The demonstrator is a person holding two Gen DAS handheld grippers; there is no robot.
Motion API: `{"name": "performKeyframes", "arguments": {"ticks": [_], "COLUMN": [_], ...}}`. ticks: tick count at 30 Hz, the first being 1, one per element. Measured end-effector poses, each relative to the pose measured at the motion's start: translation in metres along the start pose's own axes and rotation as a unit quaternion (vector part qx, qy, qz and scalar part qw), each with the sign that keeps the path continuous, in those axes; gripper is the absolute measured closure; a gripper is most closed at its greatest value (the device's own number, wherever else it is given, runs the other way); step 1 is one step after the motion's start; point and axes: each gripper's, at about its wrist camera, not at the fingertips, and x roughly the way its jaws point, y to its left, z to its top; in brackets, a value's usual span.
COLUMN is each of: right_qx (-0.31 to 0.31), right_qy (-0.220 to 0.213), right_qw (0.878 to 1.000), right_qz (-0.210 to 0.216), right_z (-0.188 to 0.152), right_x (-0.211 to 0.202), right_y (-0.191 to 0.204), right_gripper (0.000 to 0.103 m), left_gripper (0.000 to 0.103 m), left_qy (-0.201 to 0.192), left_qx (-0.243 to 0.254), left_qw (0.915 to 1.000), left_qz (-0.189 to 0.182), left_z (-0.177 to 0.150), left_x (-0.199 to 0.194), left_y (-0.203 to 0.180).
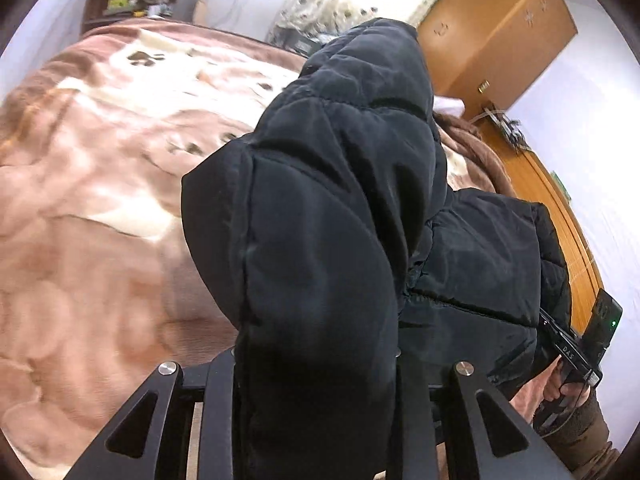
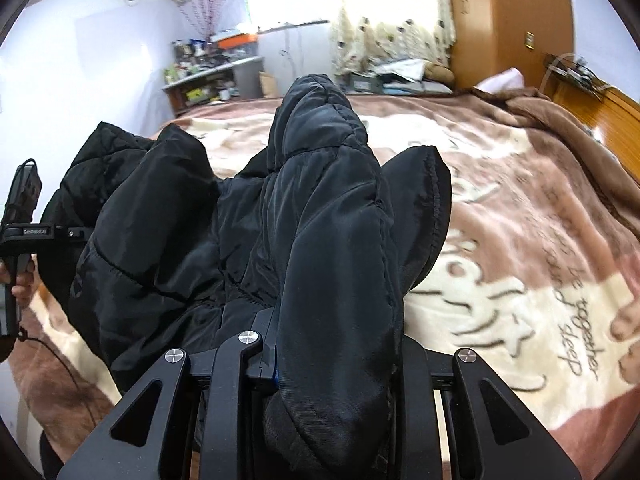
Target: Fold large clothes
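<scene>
1. Clamping a thick fold of the black padded jacket (image 1: pixel 320 220), the left gripper (image 1: pixel 316 364) has its jaws drawn close together, with the quilted cloth bulging up between them and hiding the fingertips.
2. The right gripper (image 2: pixel 336 356) is narrowed in the same way on another fold of the jacket (image 2: pixel 328 208); its left finger (image 2: pixel 269 344) presses against the fabric, while the other finger is covered by cloth.
3. From each grip the jacket rises in a puffy ridge ahead of the camera and then sags away between the two grippers, so the garment hangs bunched between them.
4. In the right wrist view, the rest of the jacket spreads leftward in dark, quilted folds toward the other gripper's body (image 2: pixel 24 232), which a hand (image 2: pixel 20 284) holds by its handle.
5. In the left wrist view, the jacket's far portion drops toward the right gripper's body (image 1: pixel 576 348), held by a hand (image 1: pixel 560 388) at the lower right.
6. Beneath the jacket lies a brown and cream blanket (image 1: pixel 100 200) with paw prints and lettering, covering a bed.
7. Beyond the bed stand a cluttered shelf (image 2: pixel 208 80), a patterned curtain (image 2: pixel 384 20) at a bright window, and a wooden wardrobe (image 1: pixel 500 28).
</scene>
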Motion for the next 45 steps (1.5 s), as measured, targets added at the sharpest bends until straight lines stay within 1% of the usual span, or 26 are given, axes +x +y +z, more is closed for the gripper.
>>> {"name": "performKeyframes", "arguments": {"ticks": [2,3,5,6,10,12,14,16,19,24,27,30,32,34,36,37,38,41,42,43,45], "right_qx": [0.0,0.0,-0.002,-0.002,-0.006,-0.015,-0.029,-0.017,-0.01,-0.004,0.013,0.015,0.018,0.023,0.03,0.036,0.046,0.06,0.059,0.057,0.058], "right_qy": [-0.002,-0.002,-0.001,0.003,0.027,0.048,0.052,0.06,0.077,0.084,0.092,0.093,0.094,0.097,0.1,0.102,0.104,0.104,0.104,0.101,0.095], "right_qw": [1.0,1.0,0.999,0.999,0.998,0.997,0.998,0.997,0.997,0.996,0.995,0.995,0.995,0.995,0.994,0.994,0.993,0.993,0.993,0.993,0.994], "right_qz": [0.015,0.021,0.034,0.04,0.056,0.053,0.038,0.04,0.028,0.023,0.024,0.023,0.024,0.025,0.028,0.029,0.032,0.021,0.012,0.003,-0.008], "right_z": [0.001,0.001,-0.001,-0.004,-0.017,-0.03,-0.04,-0.045,-0.052,-0.064,-0.069,-0.074,-0.075,-0.075,-0.074,-0.074,-0.074,-0.075,-0.075,-0.074,-0.071], "right_x": [0.004,0.007,0.015,0.02,0.043,0.059,0.065,0.071,0.082,0.089,0.096,0.097,0.097,0.097,0.097,0.095,0.094,0.09,0.088,0.084,0.078], "right_y": [0.013,0.017,0.03,0.036,0.052,0.06,0.063,0.055,0.043,0.035,0.028,0.026,0.025,0.024,0.022,0.022,0.019,0.016,0.016,0.017,0.016], "right_gripper": [0.077,0.077,0.077,0.077,0.077,0.077,0.077,0.076,0.076,0.073,0.071,0.069,0.068,0.066,0.062,0.061,0.059,0.048,0.042,0.04,0.032], "left_gripper": [0.075,0.075,0.075,0.075,0.075,0.075,0.075,0.074,0.07,0.061,0.053,0.047,0.042,0.038,0.034,0.028,0.025,0.025,0.024,0.02,0.02], "left_qy": [-0.009,-0.01,-0.012,-0.013,0.003,0.018,0.031,0.037,0.047,0.054,0.058,0.059,0.057,0.055,0.051,0.05,0.048,0.042,0.039,0.036,0.029], "left_qx": [-0.008,-0.01,-0.02,-0.025,-0.045,-0.053,-0.058,-0.056,-0.066,-0.054,-0.065,-0.074,-0.082,-0.081,-0.087,-0.094,-0.103,-0.11,-0.111,-0.113,-0.123], "left_qw": [0.9998,0.9997,0.9992,0.9991,0.9969,0.9953,0.9933,0.9925,0.9908,0.9893,0.9884,0.9878,0.9878,0.9875,0.9871,0.9864,0.9856,0.9859,0.9859,0.985,0.9839], "left_qz": [0.013,0.019,0.031,0.033,0.064,0.079,0.094,0.102,0.108,0.124,0.124,0.124,0.12,0.124,0.124,0.125,0.126,0.118,0.119,0.126,0.126], "left_z": [0.004,0.017,0.02,0.01,-0.005,-0.014,-0.03,-0.04,-0.049,-0.053,-0.052,-0.049,-0.052,-0.056,-0.059,-0.06,-0.061,-0.064,-0.063,-0.064,-0.064], "left_x": [-0.002,0.0,-0.012,-0.016,-0.014,-0.006,0.007,0.017,0.032,0.046,0.058,0.075,0.074,0.072,0.071,0.068,0.067,0.061,0.059,0.056,0.048], "left_y": [0.012,0.027,0.048,0.049,0.076,0.087,0.09,0.096,0.108,0.103,0.103,0.094,0.099,0.105,0.109,0.113,0.116,0.119,0.118,0.119,0.119]}}
